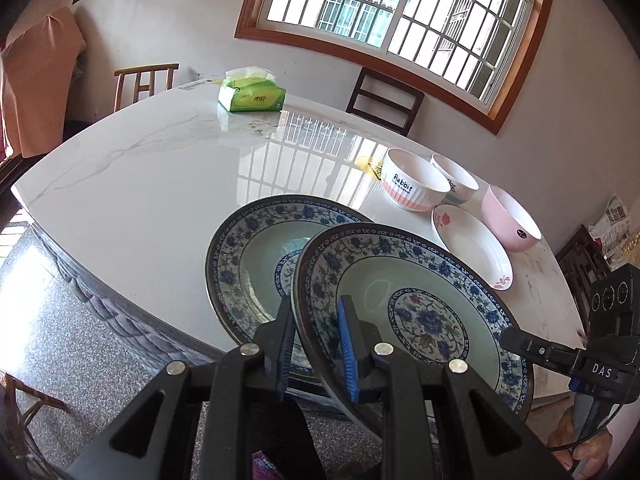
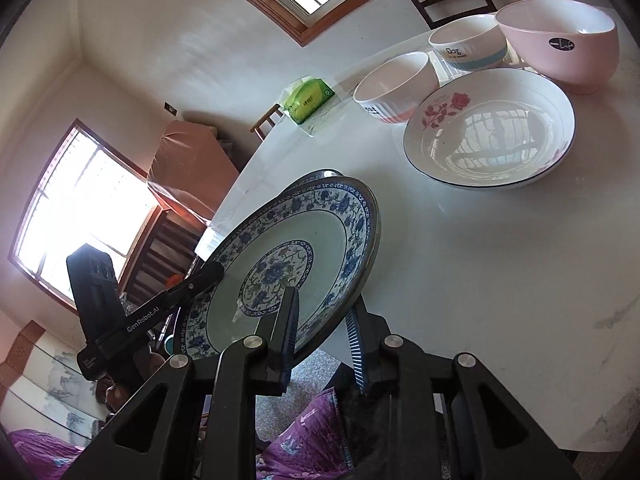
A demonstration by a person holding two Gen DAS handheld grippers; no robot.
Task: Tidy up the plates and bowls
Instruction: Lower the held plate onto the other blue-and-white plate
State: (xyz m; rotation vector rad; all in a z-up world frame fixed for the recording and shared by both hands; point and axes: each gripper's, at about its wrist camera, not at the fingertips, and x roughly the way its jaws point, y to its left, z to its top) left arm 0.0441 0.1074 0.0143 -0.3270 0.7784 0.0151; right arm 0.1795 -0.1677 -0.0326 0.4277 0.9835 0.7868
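Note:
Both grippers hold one blue-and-white floral plate [image 1: 416, 312] tilted above the table's near edge. My left gripper [image 1: 316, 344] is shut on its left rim. My right gripper [image 2: 320, 336] is shut on its opposite rim; the plate also shows in the right wrist view [image 2: 288, 256]. A second matching floral plate [image 1: 248, 256] lies flat on the table just behind and left of the held one. A white rose plate [image 1: 472, 244] and three bowls stand to the right: a "Rabbit" bowl [image 1: 414, 184], a "Dog" bowl [image 1: 458, 182] and a pink bowl [image 1: 510, 218].
The white marble table [image 1: 152, 184] carries a green tissue pack [image 1: 252, 94] at its far side. Chairs [image 1: 384, 100] stand around the table under a barred window. The table's near edge runs just below the held plate.

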